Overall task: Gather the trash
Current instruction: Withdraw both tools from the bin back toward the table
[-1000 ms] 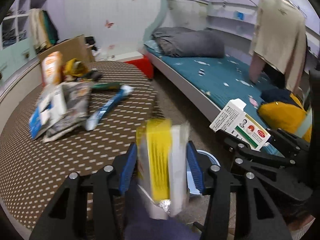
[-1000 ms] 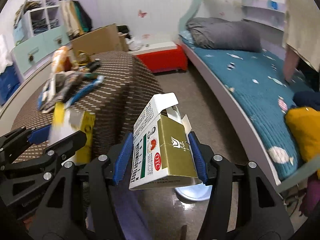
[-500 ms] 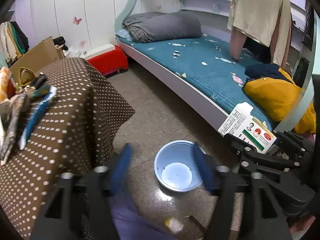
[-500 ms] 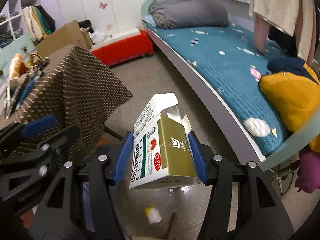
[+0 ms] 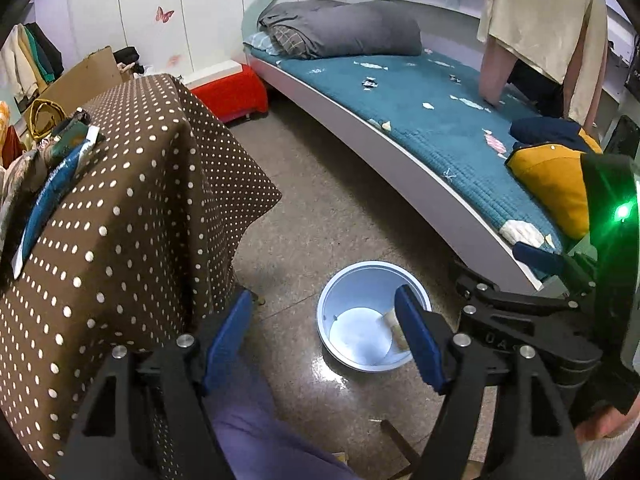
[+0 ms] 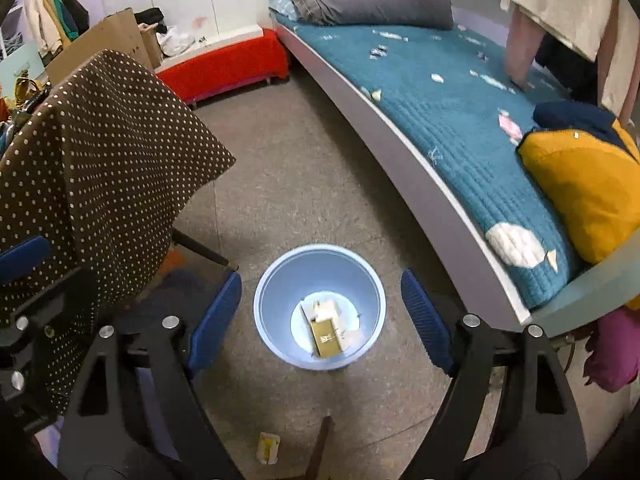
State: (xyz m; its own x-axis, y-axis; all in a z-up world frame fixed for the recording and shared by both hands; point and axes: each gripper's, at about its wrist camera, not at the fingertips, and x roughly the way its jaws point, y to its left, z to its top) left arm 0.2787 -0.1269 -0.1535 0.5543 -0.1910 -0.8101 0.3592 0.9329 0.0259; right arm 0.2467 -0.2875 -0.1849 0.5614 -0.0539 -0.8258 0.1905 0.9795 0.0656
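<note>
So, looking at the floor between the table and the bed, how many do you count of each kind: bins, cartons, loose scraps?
Blue bin: 1
Gold carton, lying inside the bin: 1
Yellow scrap, on the floor outside the bin: 1
Total: 3

A blue bin (image 6: 320, 276) stands on the speckled floor (image 6: 304, 168), a yellow packet (image 6: 268, 447) lying nearby.

Pale blue bin (image 6: 320, 264), olive-gold box (image 6: 327, 336), brown white-dotted tablecloth (image 5: 132, 184), teal bedspread (image 6: 440, 104)
</note>
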